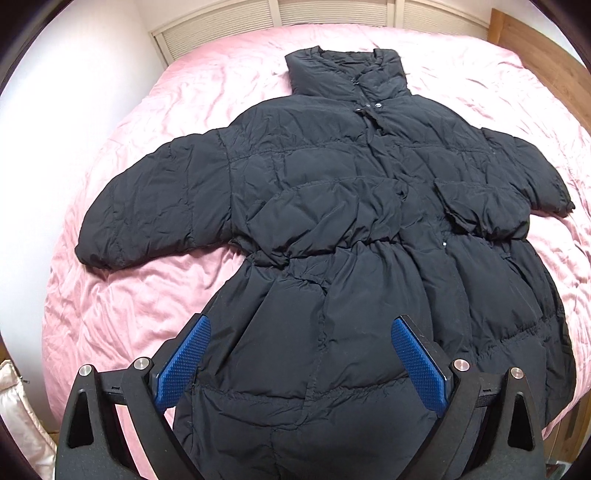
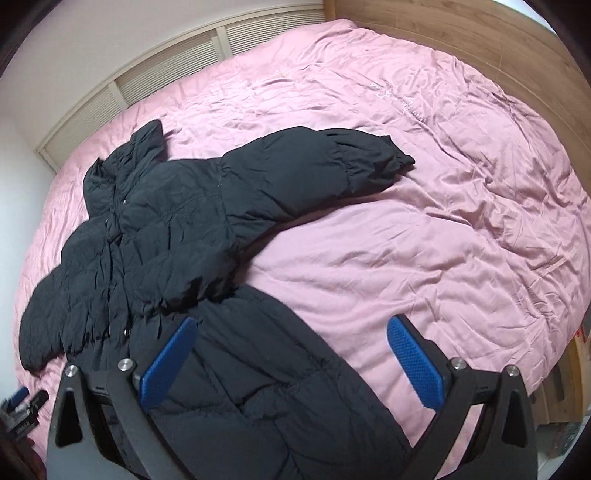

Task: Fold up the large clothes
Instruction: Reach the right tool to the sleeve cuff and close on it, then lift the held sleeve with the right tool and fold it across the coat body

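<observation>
A large black puffer coat (image 1: 332, 206) lies spread face up on the pink bed, collar at the far end, both sleeves stretched out sideways. My left gripper (image 1: 301, 339) hangs open over the coat's lower hem, blue pads (image 1: 184, 365) wide apart with nothing held. In the right wrist view the same coat (image 2: 177, 236) fills the left half, its right sleeve (image 2: 317, 170) reaching toward the middle of the bed. My right gripper (image 2: 291, 339) is open above the coat's right lower edge, one pad over the fabric, the other over the bedspread.
A wrinkled pink bedspread (image 2: 424, 240) covers the bed (image 1: 122, 302). A wooden headboard (image 2: 461, 33) runs along the right. Slatted panels (image 1: 207, 33) line the far wall. A pale shiny item (image 1: 18, 406) sits low at the left edge.
</observation>
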Demonstrator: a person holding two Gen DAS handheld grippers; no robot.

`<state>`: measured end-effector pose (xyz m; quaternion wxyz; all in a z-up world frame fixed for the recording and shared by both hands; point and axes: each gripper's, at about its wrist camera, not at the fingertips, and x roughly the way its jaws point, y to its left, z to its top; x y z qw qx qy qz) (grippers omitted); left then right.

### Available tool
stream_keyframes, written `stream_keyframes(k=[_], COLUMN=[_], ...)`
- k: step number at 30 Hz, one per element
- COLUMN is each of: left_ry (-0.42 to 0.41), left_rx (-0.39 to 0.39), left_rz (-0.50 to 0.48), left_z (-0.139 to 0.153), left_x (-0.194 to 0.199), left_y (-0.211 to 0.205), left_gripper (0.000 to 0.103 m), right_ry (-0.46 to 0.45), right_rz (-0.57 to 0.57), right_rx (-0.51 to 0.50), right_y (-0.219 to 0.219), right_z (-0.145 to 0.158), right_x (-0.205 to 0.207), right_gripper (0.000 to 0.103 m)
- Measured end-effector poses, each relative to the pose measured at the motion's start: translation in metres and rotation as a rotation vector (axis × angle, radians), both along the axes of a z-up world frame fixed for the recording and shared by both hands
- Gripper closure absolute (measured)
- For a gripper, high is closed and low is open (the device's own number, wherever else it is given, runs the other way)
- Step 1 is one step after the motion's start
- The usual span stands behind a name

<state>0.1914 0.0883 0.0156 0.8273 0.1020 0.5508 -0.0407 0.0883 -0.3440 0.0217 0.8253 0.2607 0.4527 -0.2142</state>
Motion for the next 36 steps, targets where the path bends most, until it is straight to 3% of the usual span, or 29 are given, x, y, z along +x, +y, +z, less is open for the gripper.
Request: stream_keyframes(k=[5,10,18,21,23,24,29,31,36], left_ry=[0.022,0.043,0.078,0.086,0.086,0.082,0.064,0.053,0.015], left_rx=[0.067,0.079,0.091,0.089,0.086,0.084,0.058,0.049,0.013], left_rz=[0.085,0.186,0.263,0.273,0.274,0.274,0.264,0.254,0.248], left_z=[0.000,-0.002,-0.005,-0.004,-0.003,-0.002,0.005,0.008,0.018], left_x=[0.016,0.033,0.031,0.029,0.030,0.030,0.031,0.030,0.026], left_y=[-0.003,-0.012,-0.031,-0.038,-0.043,-0.046,-0.059,-0.064,-0.066], left_gripper=[0.005,0.005,0.007,0.008,0.008,0.008,0.008,0.008,0.008], right_ry=[-0.100,-0.147,-0.224,-0.259,-0.286,-0.305,-0.389,-0.432,-0.494], right_rz=[-0.153,-0.295,-0.478,-0.526,-0.531,-0.526,-0.471,-0.438,-0.278], right_rx=[0.216,0.382,0.497,0.555,0.583,0.598,0.651,0.655,0.616], right_y=[-0.095,-0.169,-0.242,-0.260,-0.269,-0.273,-0.284,-0.283,-0.266], right_z=[-0.052,-0.112,-0.166,-0.178,-0.181,-0.181,-0.168,-0.155,-0.101], right_x=[0.051,0.089,0.123,0.123,0.124,0.124,0.122,0.126,0.142], right_gripper=[0.000,0.000,0.001,0.006,0.012,0.021,0.074,0.083,0.087])
